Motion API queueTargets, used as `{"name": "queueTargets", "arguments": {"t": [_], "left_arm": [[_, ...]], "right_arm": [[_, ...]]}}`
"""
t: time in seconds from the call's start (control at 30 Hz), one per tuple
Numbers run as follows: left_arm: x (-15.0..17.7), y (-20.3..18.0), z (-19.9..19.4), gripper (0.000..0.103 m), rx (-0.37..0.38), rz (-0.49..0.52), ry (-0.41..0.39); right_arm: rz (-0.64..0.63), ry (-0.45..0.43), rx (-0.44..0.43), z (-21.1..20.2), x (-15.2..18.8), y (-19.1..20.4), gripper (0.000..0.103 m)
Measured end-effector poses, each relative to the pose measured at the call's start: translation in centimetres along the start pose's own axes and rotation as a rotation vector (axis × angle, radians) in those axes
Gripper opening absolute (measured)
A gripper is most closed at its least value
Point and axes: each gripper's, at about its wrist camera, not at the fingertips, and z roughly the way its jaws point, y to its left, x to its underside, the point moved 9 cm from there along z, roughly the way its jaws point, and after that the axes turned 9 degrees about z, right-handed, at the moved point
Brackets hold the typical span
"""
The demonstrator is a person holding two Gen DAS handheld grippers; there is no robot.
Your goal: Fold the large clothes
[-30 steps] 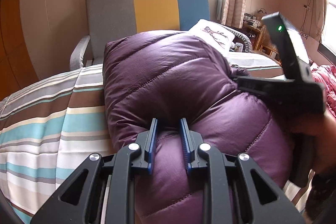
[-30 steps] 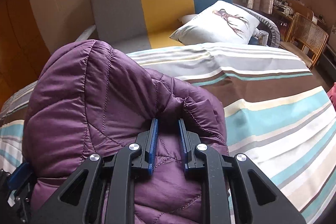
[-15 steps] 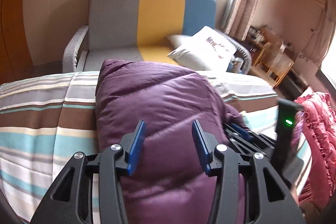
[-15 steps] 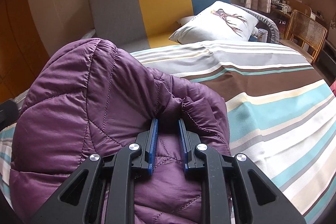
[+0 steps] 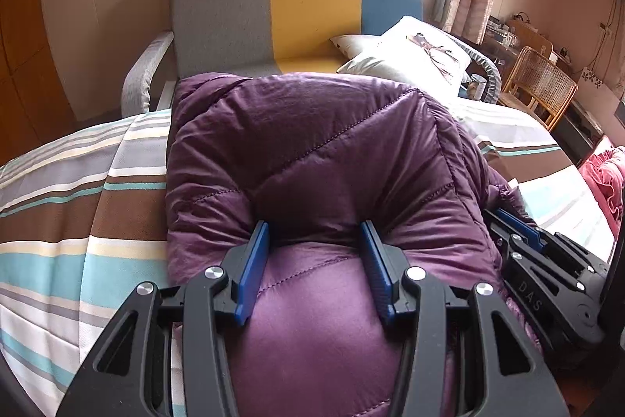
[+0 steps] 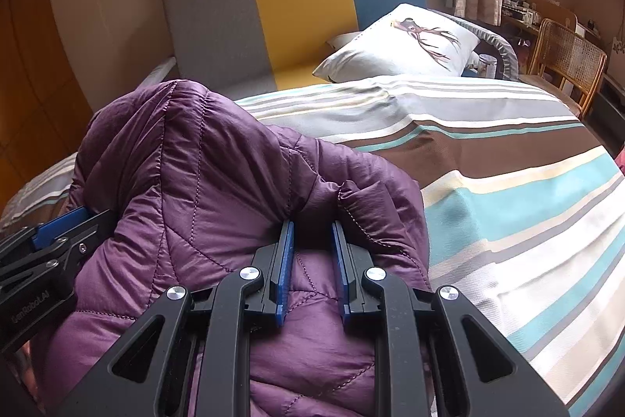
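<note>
We see the purple down jacket (image 5: pixel 320 159) bundled into a thick fold on the striped bed (image 5: pixel 78 190), close to the bed's near edge and towards its left side, with the headboard end and the pillow (image 6: pixel 402 45) well beyond it. What has changed is on our left: a second ago the left gripper (image 5: pixel 314 237) was pinched tight on a ridge of the jacket, and its fingers have just been opening. They now stand well apart, astride a puffy bulge of the quilted fabric, which swells up between them. The blue pads look to rest against the fabric at the sides, yet we judge that they are no longer clamping it. The view has also shifted across the jacket since then, so that hand has been moving along the bundle.

The right gripper (image 6: pixel 312 233) has not changed: its fingers remain narrow and clamped on a gathered ridge of the jacket at the bundle's right side, pinning it.

We take this to mean the fold just made has been laid down and let go on the left while the right holds it in shape. The left hand is probably free to seek a new hold or press the bulge flat. Down filling springs back, so the fold may puff open once the right lets go.
</note>
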Motion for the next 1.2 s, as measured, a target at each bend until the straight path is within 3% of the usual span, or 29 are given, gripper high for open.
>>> {"name": "queueTargets", "arguments": {"t": [0.3,0.43,0.5,0.57,0.67,0.83,1.07,1.2], "left_arm": [[0.8,0.0,-2.8,0.047,-0.020,0.029,-0.066],[1.4,0.6,-4.7,0.067,-0.038,0.015,-0.097],[2.2,1.5,-5.6,0.080,-0.036,-0.025,-0.102],[3.1,2.1,-6.2,0.082,-0.005,-0.070,-0.099],[4.2,2.8,-6.8,0.087,0.032,-0.115,-0.087],[5.3,2.5,-7.0,0.089,0.109,-0.143,-0.065],[6.8,2.5,-6.9,0.101,0.207,-0.130,0.010],[7.1,2.8,-6.5,0.101,0.232,-0.108,0.053]], "right_arm": [[-0.037,0.005,0.015,-1.1,-0.1,0.4,0.019],[-0.057,0.013,0.011,-2.2,-0.1,0.4,0.020],[-0.058,0.007,-0.005,-3.2,0.0,0.3,0.028],[-0.063,-0.007,-0.014,-4.3,0.0,0.3,0.048],[-0.080,-0.030,0.001,-5.8,0.2,0.1,0.064],[-0.052,0.006,-0.007,-7.2,0.8,-0.4,0.074],[0.055,0.168,-0.129,-6.0,1.8,-2.0,0.087],[0.039,0.261,-0.151,-4.7,2.4,-2.3,0.088]]}}
